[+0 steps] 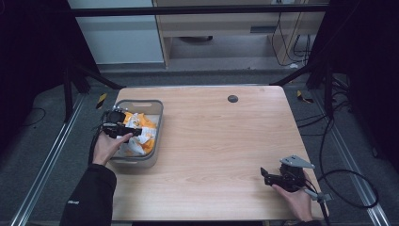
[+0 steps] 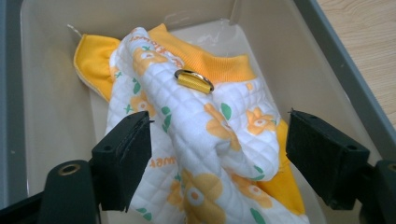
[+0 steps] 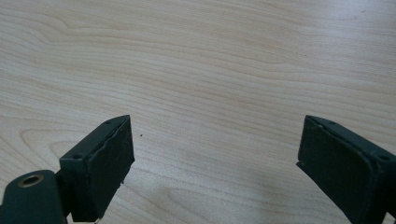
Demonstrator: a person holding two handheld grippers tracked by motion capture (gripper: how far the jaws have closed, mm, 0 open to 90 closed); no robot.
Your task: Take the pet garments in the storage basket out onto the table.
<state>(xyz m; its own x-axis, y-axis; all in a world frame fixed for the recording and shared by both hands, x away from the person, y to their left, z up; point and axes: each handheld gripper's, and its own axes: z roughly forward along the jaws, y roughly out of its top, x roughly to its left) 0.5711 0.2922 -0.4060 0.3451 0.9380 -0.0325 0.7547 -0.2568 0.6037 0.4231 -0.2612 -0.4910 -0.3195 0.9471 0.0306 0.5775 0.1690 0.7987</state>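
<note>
A quilted white cloth (image 2: 201,121) with orange flowers, an orange lining and a small yellow strap with a metal ring (image 2: 194,80) lies bunched in a grey plastic basket (image 2: 56,93). The basket (image 1: 139,102) stands at the left edge of the wooden table (image 1: 211,132), with the cloth (image 1: 141,136) inside it. My left gripper (image 1: 136,132) reaches into the basket. Its jaws (image 2: 219,149) stand wide on either side of a raised fold of the cloth and do not squeeze it. My right gripper (image 1: 265,175) rests near the front right corner, open (image 3: 215,158) over bare wood (image 3: 210,56).
A small black round cap (image 1: 232,98) is set in the table near its far edge. Black cables (image 1: 348,183) loop on the floor to the right of the table. A metal rail (image 1: 47,160) runs along the floor on the left.
</note>
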